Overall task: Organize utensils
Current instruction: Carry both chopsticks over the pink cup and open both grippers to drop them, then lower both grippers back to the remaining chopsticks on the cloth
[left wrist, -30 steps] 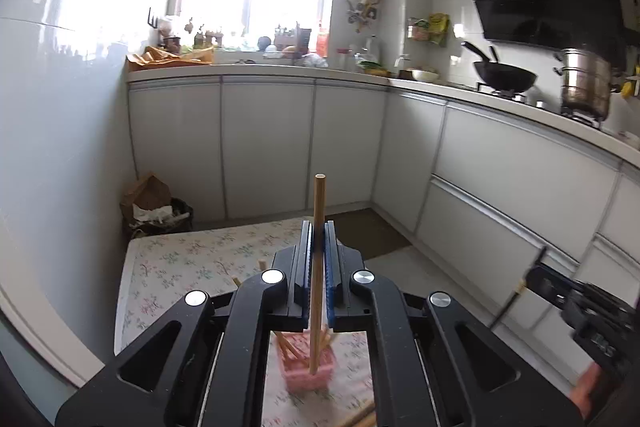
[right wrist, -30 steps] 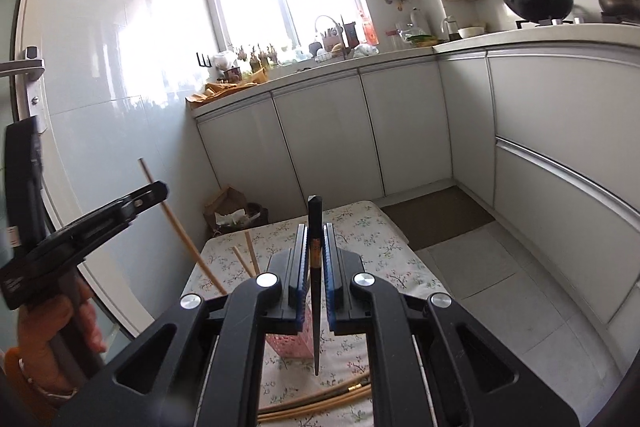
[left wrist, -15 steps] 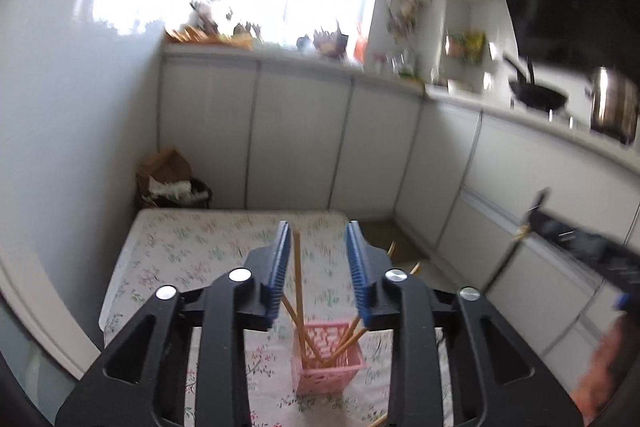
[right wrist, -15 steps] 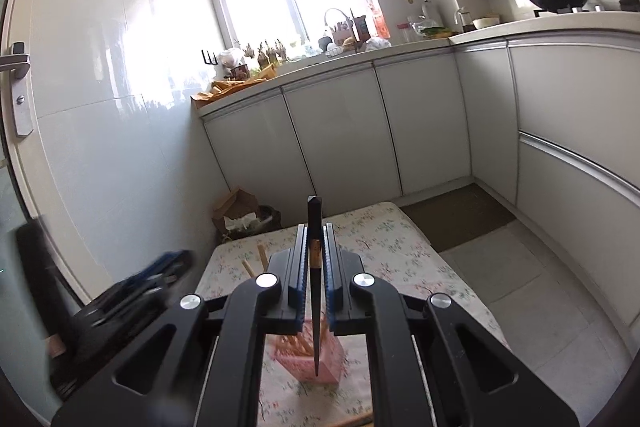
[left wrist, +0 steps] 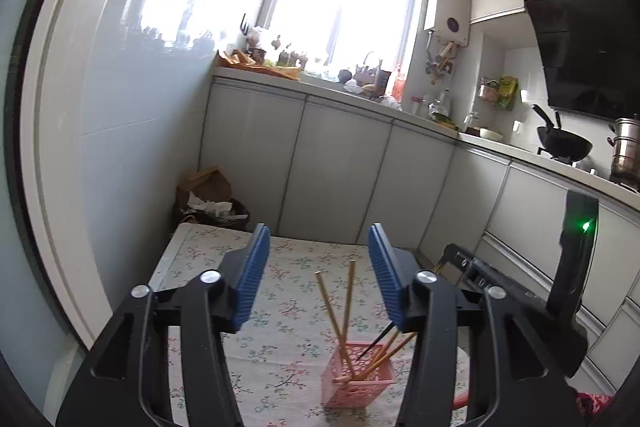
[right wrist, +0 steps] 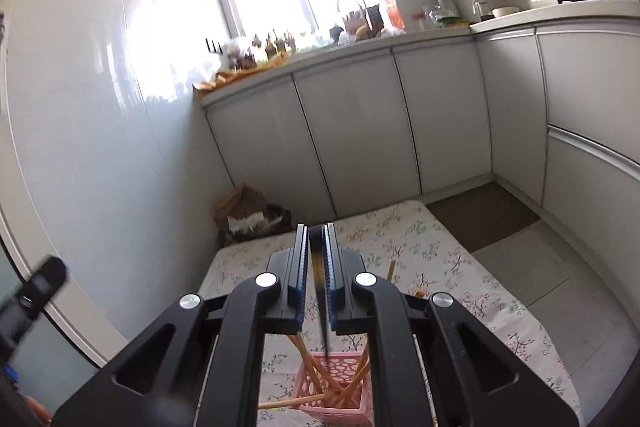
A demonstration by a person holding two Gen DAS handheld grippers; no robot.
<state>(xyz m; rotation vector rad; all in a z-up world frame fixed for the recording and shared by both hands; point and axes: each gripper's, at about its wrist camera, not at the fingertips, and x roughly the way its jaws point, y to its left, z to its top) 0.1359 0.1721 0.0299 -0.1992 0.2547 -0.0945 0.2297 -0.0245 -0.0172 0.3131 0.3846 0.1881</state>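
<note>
A pink lattice basket [left wrist: 356, 379] stands on the floral tablecloth [left wrist: 288, 331] and holds several wooden chopsticks [left wrist: 348, 303] leaning at angles. My left gripper [left wrist: 316, 267] is open and empty, above and behind the basket. My right gripper [right wrist: 317, 267] is shut on a dark chopstick [right wrist: 323, 315] held upright, its tip just over the basket [right wrist: 340, 391]. The dark tip also shows at the basket's right in the left wrist view [left wrist: 374, 343]. The right gripper's body shows at the right in the left wrist view [left wrist: 520, 291].
White cabinets [left wrist: 332, 171] line the back and right. A bin with paper [left wrist: 212, 203] stands beyond the table's far left corner. A wooden chopstick [right wrist: 288, 403] sticks out sideways at the basket's left. A brown floor mat [right wrist: 484, 215] lies past the table.
My left gripper opened and let its wooden chopstick drop into the basket, then drew back. My right gripper moved over the basket with the dark chopstick.
</note>
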